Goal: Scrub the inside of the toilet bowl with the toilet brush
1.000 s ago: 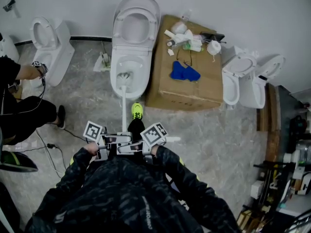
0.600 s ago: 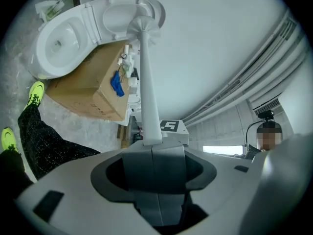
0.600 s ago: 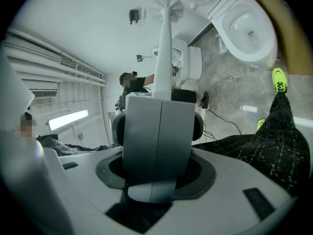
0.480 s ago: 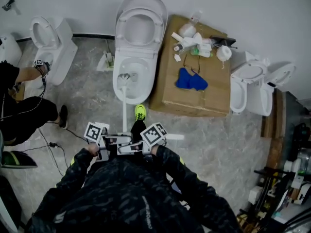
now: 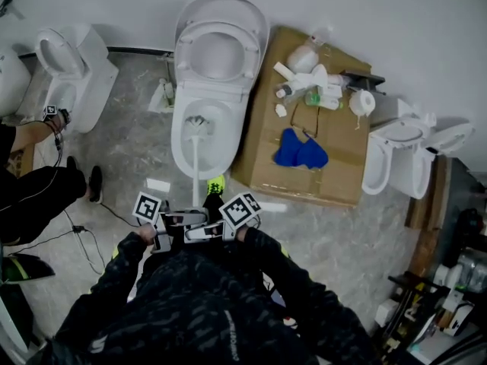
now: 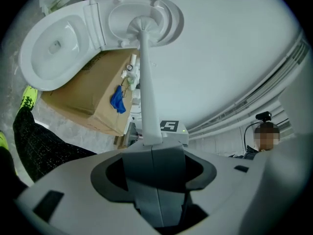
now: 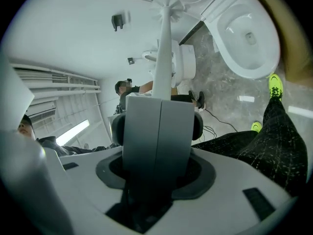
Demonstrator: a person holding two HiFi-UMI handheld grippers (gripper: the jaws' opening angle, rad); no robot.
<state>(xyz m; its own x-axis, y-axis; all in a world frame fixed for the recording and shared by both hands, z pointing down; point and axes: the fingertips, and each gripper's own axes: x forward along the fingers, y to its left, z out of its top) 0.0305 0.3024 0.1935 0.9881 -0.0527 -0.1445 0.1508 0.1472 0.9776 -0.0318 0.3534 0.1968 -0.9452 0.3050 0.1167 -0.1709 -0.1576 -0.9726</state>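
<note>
A white toilet [image 5: 189, 154] stands ahead with its lid [image 5: 219, 48] raised. The white toilet brush [image 5: 195, 166] runs from my hands into the bowl, and its bristle head [image 5: 198, 122] rests on the bowl's inside. My left gripper [image 5: 188, 217] and right gripper [image 5: 202, 233] sit side by side on the handle's near end. In the left gripper view the left gripper [image 6: 151, 143] is shut on the handle [image 6: 146, 82], with the brush head [image 6: 140, 24] in the bowl [image 6: 166, 13]. In the right gripper view the right gripper [image 7: 159, 102] is shut on the same handle [image 7: 164, 48].
A cardboard box [image 5: 262, 139] stands right of the toilet, carrying bottles [image 5: 308, 71] and a blue cloth [image 5: 298, 152]. Other toilets stand at the left [image 5: 72, 67] and right [image 5: 396, 158]. A person [image 5: 30, 196] sits at the left with a cable [image 5: 91, 230] on the floor. My yellow-green shoe [image 5: 215, 182] is by the toilet's base.
The head view has swung, so the toilet and box sit slightly differently in the picture. Both grippers keep their hold and the brush head stays inside the bowl.
</note>
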